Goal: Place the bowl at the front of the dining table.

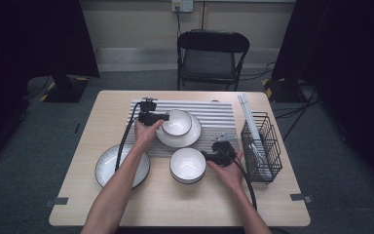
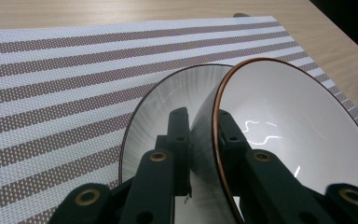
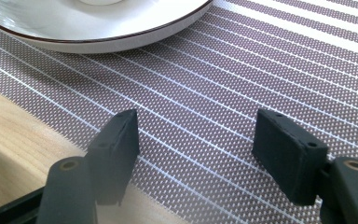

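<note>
Tabletop [image 1: 78, 195] of pale wood carries everything, with a grey-and-white striped placemat [image 1: 214, 114] laid across its far half. Beyond the table stands a black folding chair [image 1: 212, 56], and at the table's right edge sits a black wire rack [image 1: 263, 146] with white rods leaning in it. On the near left of the table lies a wide dark-rimmed plate [image 1: 108, 163], partly covered by the person's left forearm. On the mat rests a smaller white plate [image 1: 192, 136], also seen in the left gripper view [image 2: 168, 93], and over it sits a white bowl with a brown rim [image 1: 177, 122], tilted in the left gripper view [image 2: 298, 121]. A second white bowl [image 1: 188, 165] stands on the bare wood just in front of the mat, near the right hand. The left gripper [image 1: 157, 117] is clamped on the tilted bowl: in its own view [image 2: 204, 128] one jaw lies inside the bowl and the other outside, pinching the wall at the rim. The right gripper [image 1: 209, 157] hovers just right of the second bowl; in its own view [image 3: 196, 140] the jaws stand wide apart over the mat's edge with nothing between them.
</note>
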Action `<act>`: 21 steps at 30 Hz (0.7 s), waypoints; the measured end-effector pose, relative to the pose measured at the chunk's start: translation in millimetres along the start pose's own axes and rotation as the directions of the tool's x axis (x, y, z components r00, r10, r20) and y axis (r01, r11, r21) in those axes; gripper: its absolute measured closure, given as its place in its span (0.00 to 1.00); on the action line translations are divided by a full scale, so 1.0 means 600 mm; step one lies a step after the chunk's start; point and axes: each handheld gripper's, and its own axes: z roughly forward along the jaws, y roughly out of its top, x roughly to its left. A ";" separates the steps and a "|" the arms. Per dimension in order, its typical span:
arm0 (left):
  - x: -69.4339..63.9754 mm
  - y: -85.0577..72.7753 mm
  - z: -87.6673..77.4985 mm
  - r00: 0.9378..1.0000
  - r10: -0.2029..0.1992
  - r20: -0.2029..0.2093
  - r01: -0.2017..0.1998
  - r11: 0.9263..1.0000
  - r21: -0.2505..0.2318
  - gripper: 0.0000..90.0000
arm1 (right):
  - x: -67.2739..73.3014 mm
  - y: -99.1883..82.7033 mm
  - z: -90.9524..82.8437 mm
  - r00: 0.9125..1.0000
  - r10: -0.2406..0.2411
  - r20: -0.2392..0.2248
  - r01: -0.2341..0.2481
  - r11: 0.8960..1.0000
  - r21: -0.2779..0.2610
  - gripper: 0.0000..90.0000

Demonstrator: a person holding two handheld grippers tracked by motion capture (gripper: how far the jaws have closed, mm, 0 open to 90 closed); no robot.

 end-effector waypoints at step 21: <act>-0.003 -0.009 0.014 1.000 -0.008 0.008 0.008 1.000 0.008 0.90 | 0.000 0.000 0.000 1.000 0.000 0.001 0.000 1.000 0.000 0.34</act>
